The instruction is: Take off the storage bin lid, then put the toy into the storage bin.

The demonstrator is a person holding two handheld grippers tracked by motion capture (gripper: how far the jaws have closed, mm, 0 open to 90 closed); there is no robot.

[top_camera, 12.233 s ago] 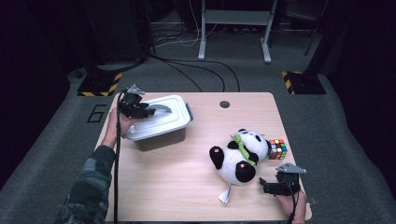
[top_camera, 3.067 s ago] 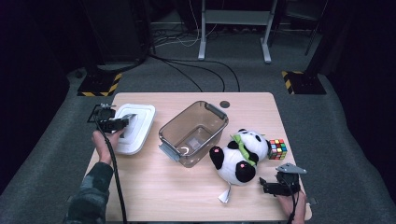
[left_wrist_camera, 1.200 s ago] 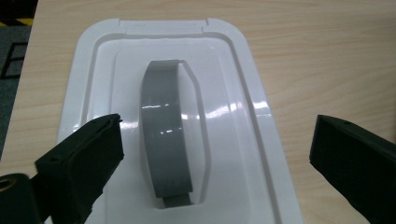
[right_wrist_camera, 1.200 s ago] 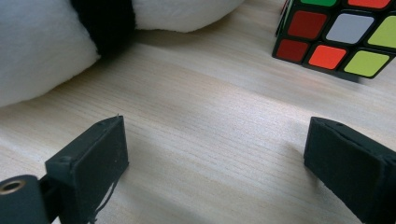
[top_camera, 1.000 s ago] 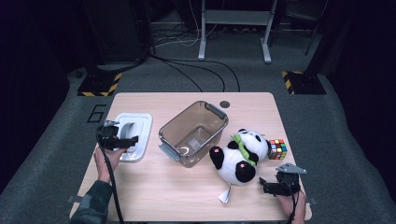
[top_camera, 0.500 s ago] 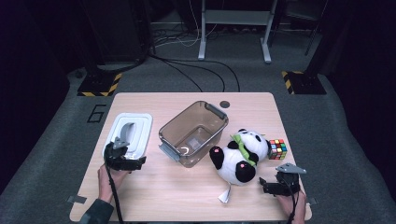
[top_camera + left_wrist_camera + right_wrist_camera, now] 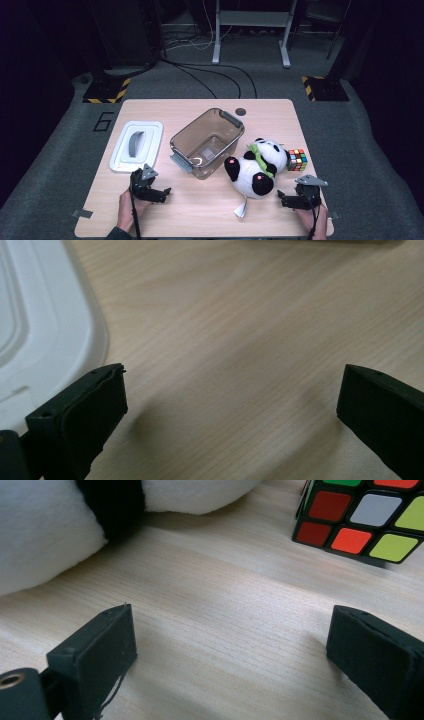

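Observation:
A clear plastic bin (image 7: pixel 207 142) stands without its lid in the middle of the table. Its white lid (image 7: pixel 136 146) lies flat to the left. A stuffed panda (image 7: pixel 255 167) lies right of the bin, with a colour cube (image 7: pixel 297 159) beside it. My left gripper (image 7: pixel 162 194) rests open on the wood, just in front of the lid. In the left gripper view, the left gripper (image 7: pixel 232 395) holds nothing and the lid's (image 7: pixel 40 340) corner lies beside one jaw. My right gripper (image 7: pixel 282 199) stands open near the front right edge. Ahead of the right gripper (image 7: pixel 230 635) are the panda (image 7: pixel 60 530) and the cube (image 7: pixel 365 515).
A round dark cable hole (image 7: pixel 240 111) sits near the table's (image 7: pixel 200 210) far edge. Bare wood stretches along the front between the two grippers. Dark floor, cables and a frame's legs lie beyond the table.
The left gripper lifted the lid off the bin, laid it at the left, let go and drew back toward the front edge. The right gripper has stayed still.

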